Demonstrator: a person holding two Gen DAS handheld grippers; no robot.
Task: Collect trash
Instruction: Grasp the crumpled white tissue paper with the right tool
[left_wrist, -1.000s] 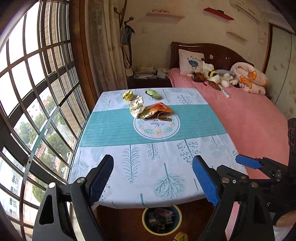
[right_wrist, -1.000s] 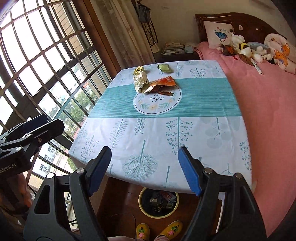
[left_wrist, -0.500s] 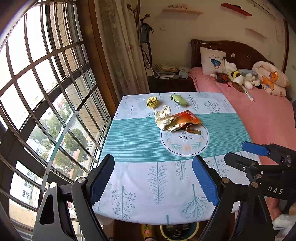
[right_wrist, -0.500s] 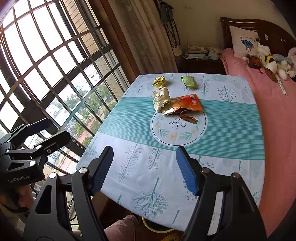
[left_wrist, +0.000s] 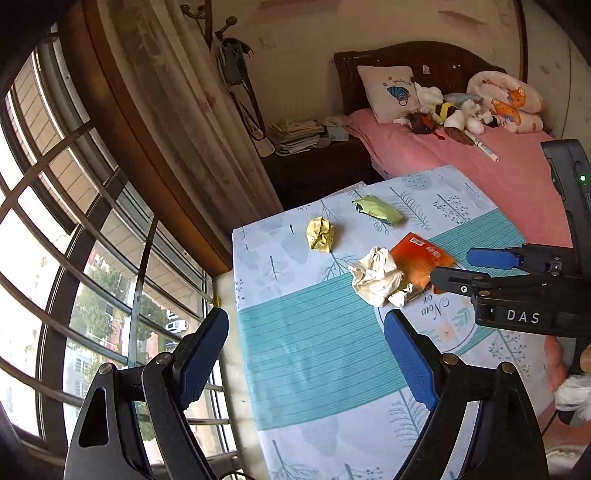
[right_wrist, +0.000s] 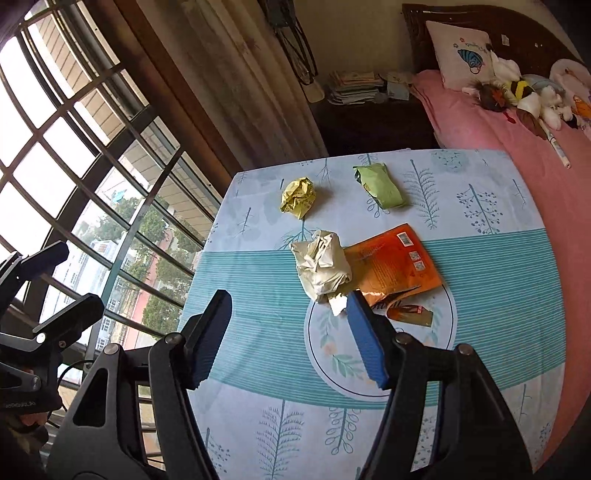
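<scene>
Our right gripper (right_wrist: 290, 332) is spread wide w/ nothing in it, low over the table (right_wrist: 498, 258). Straight ahead of its tips, near but not touching, sits the white paper wad (right_wrist: 321, 267); the orange wrapper (right_wrist: 395, 264) lies just right of the wad, partly tucked under it, long axis running ahead-right. A small brown scrap (right_wrist: 410, 314) lies right of our right fingertip. Farther ahead: a yellow paper ball (right_wrist: 298, 196) slightly left, a green packet (right_wrist: 380, 184) slightly right, long axis pointing away from us.

Our left gripper (left_wrist: 306, 354) is also wide open and empty, held back over the table's window-side edge; from it the trash lies ahead and right, well apart. So the right one is clearly nearer, and we judge the wad is the first grab: push fwd, close across it.

No bin shows in either view.

Surface: cloth w/ teal stripe band and tree print, flat, soft. Room: barred window (right_wrist: 74, 147) to our left w/ curtain, pink bed (right_wrist: 517, 122) to our right w/ pillow and soft toys, dark nightstand beyond.
</scene>
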